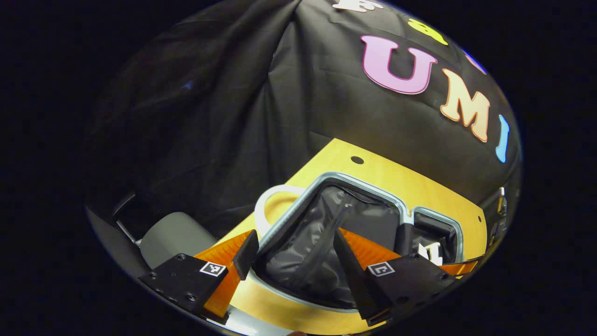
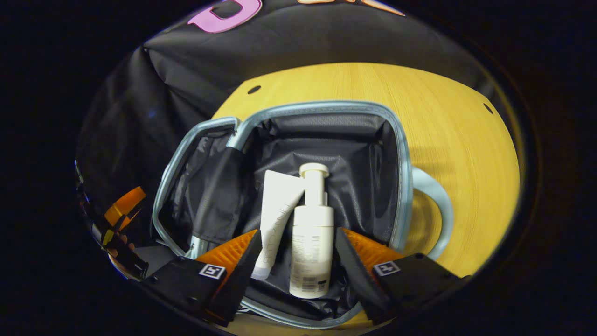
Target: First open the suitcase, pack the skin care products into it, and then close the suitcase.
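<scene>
Looking along the left gripper, its fingers stand apart, holding nothing, above the open suitcase on the wooden table. Soft black lining sags inside the stiff pale rim; the looped handle sits at ten o'clock, likely the firmest place to grip. At four o'clock a white object shows in the far half, too cut off to identify.

From the right gripper view, the right gripper hangs with fingers apart, empty, over the case. A white tube and a white pump bottle lie side by side, touching, at centre. Both look light, smooth, probably slippery. Their printing is too small to read.
</scene>
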### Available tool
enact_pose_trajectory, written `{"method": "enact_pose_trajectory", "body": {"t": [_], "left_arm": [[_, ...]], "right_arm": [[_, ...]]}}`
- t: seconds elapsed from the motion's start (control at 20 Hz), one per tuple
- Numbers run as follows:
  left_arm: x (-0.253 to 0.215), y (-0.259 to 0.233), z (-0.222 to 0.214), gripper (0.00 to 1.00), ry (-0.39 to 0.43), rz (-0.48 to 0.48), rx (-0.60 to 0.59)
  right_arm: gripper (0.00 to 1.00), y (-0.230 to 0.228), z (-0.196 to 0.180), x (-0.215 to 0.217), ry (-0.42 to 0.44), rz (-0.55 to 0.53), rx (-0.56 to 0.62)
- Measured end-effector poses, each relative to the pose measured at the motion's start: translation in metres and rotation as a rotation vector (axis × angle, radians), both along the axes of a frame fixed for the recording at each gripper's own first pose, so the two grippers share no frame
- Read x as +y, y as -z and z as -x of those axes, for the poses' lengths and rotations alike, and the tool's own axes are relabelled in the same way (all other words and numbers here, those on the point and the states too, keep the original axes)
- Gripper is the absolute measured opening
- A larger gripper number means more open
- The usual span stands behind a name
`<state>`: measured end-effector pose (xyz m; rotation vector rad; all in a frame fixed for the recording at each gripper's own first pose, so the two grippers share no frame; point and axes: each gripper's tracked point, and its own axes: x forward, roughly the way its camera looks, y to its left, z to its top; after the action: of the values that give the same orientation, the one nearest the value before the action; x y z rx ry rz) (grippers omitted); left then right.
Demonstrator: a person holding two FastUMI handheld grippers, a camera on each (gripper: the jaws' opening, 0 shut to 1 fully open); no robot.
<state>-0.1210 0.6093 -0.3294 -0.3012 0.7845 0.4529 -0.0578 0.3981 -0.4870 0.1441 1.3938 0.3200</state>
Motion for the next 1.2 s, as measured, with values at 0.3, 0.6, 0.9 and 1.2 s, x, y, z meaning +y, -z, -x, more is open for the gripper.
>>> {"method": "enact_pose_trajectory", "body": {"t": [0.3,0.6,0.9,1.2], "left_arm": [[0.055,0.017,-0.023,0.94,-0.029,-0.016,0.020],[0.090,0.062,-0.038,0.94,0.040,-0.027,0.134],[0.097,0.107,-0.040,0.94,0.111,0.014,0.253],[0.110,0.140,-0.041,0.92,0.137,0.062,0.341]], "right_arm": [[0.99,-0.039,-0.036,-0.025,0.050,-0.012,-0.140],[0.99,-0.043,-0.038,-0.066,0.121,0.064,-0.157],[0.99,-0.045,-0.033,-0.093,0.180,0.122,-0.158],[0.99,-0.052,-0.022,-0.112,0.203,0.160,-0.165]]}}
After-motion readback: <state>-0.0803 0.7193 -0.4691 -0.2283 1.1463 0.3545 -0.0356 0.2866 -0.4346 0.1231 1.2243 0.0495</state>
